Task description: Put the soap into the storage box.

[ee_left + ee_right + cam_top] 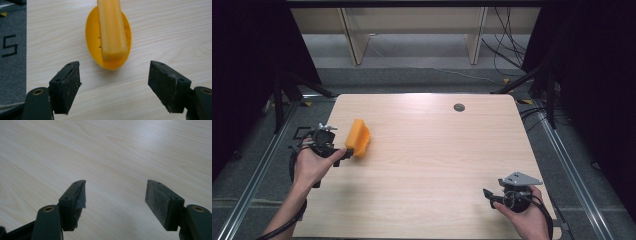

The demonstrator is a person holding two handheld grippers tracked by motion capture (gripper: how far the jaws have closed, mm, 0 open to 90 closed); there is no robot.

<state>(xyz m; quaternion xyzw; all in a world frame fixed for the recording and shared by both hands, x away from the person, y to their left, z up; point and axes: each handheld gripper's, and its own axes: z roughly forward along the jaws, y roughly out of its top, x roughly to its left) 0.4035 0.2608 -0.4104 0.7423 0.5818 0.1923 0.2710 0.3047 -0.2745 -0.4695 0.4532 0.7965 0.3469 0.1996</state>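
A yellow oval dish (93, 42) with a pale orange block (110, 27) standing in it rests on the wooden table (432, 150) near its left edge; in the high view the same dish and block (358, 137) sit just right of my left hand. My left gripper (113, 83) is open, its jaws spread a little short of the dish, nothing between them. My left gripper (346, 152) points right toward the dish. At the table's front right my right gripper (489, 196) is open over bare wood, also seen as my right gripper (115, 200) with wide jaws.
A small dark round grommet (459, 107) is set in the table near its far edge. Grey floor (12, 50) with a black mark lies beyond the table's left edge. Dark stands and cables (507, 45) flank the back.
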